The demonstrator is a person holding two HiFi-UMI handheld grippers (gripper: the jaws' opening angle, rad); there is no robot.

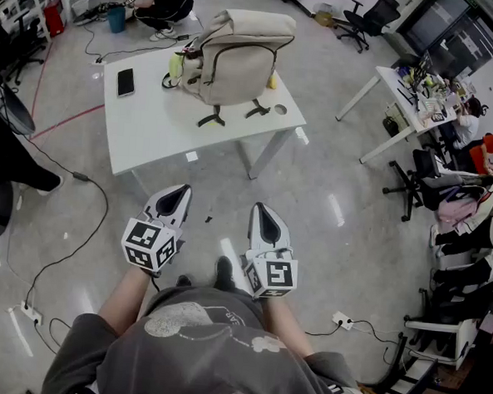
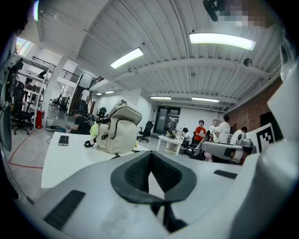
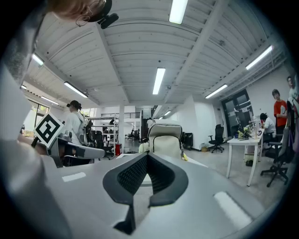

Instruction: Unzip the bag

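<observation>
A cream backpack (image 1: 236, 58) stands upright on a white table (image 1: 155, 120), with black straps trailing toward the front edge. It shows far off in the left gripper view (image 2: 117, 127) and the right gripper view (image 3: 166, 138). My left gripper (image 1: 176, 201) and right gripper (image 1: 265, 219) are held close to my body, well short of the table, side by side over the floor. Both are shut with nothing between the jaws.
A black phone (image 1: 125, 81) lies on the table's left part, and a yellow-green item (image 1: 176, 66) sits beside the bag. A second white table (image 1: 402, 100) with clutter and office chairs stands at right. Cables run over the floor at left. A person crouches beyond the table (image 1: 162, 4).
</observation>
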